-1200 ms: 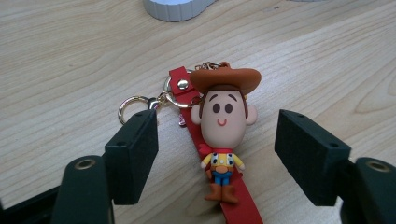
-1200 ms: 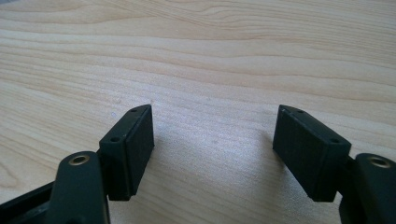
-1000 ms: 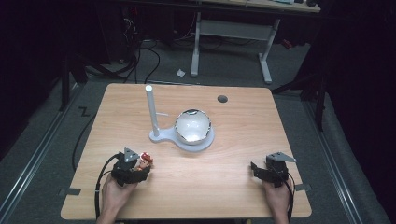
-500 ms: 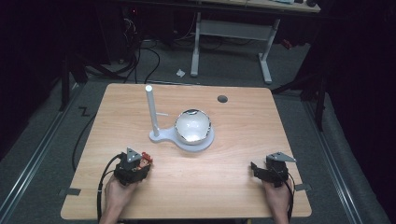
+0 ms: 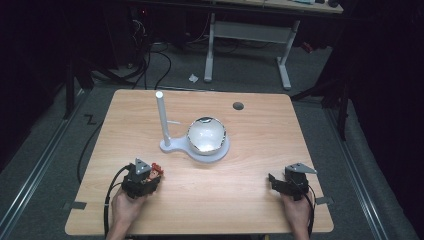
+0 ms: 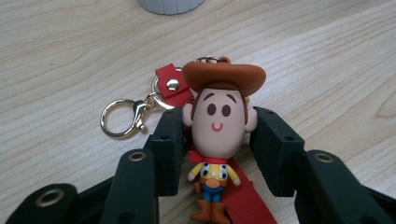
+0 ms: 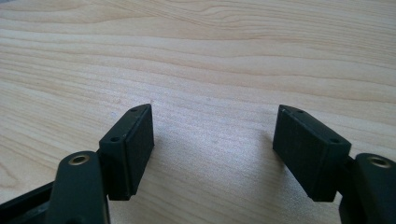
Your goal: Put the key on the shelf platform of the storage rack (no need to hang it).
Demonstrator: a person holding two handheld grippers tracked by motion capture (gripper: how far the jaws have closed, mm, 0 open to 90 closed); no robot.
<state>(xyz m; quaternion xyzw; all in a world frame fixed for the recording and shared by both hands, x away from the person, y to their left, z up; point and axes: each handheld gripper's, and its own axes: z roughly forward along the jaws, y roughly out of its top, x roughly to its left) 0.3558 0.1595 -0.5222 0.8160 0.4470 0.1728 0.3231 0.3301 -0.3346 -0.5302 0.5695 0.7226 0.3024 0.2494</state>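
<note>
Cowboy keychain (image 6: pixel 217 135) in left gripper (image 6: pixel 218 149), white stand (image 5: pixel 196 142) just beyond.

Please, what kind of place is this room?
Probably a lab or recording workspace, not a home: a bare wooden table under bright light, dark surroundings, loose cables on the grey floor, and another desk frame behind.

No legible text or labels anywhere.
</note>
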